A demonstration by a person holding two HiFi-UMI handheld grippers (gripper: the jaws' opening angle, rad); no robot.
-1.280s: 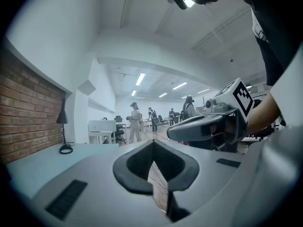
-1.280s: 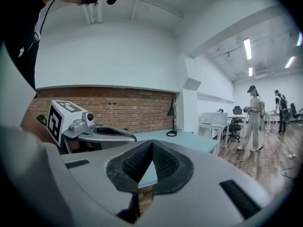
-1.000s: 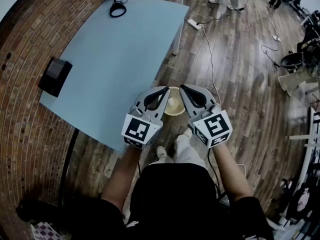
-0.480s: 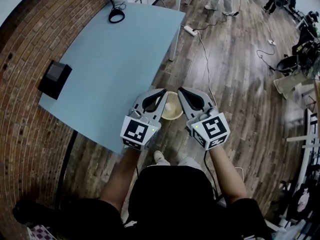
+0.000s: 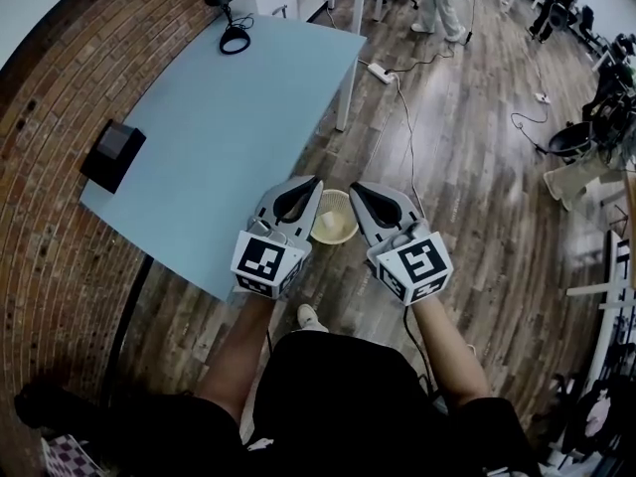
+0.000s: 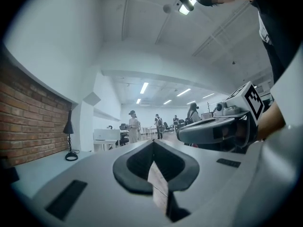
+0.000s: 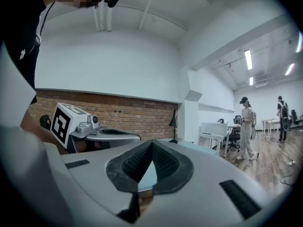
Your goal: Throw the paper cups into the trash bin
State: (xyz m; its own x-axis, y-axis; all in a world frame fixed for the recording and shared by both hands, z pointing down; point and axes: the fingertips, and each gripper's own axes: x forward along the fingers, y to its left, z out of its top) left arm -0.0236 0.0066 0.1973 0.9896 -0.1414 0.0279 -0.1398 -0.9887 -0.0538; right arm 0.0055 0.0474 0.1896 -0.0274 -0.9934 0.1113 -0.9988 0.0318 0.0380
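A round tan trash bin [image 5: 344,237] stands on the wood floor by the table's corner, and something pale lies inside it [image 5: 323,229]. My left gripper [image 5: 314,181] and right gripper [image 5: 354,188] hover side by side above the bin, tips pointing away from me. Both are shut with nothing in them. In the left gripper view the left gripper [image 6: 153,141] has its jaws together, with the right gripper's body [image 6: 213,129] beside it. The right gripper view shows the right gripper [image 7: 151,142] closed too, next to the left gripper's body [image 7: 106,134]. No paper cup shows outside the bin.
A light blue table [image 5: 229,117] at the left carries a black box [image 5: 112,154] and a black lamp with its cord [image 5: 234,38]. A brick wall runs behind it. A power strip [image 5: 381,73] and cables lie on the floor; a person [image 5: 437,3] stands far off.
Both grippers have risen a little and drifted slightly left over the bin, still shut and side by side. My feet below have shifted.
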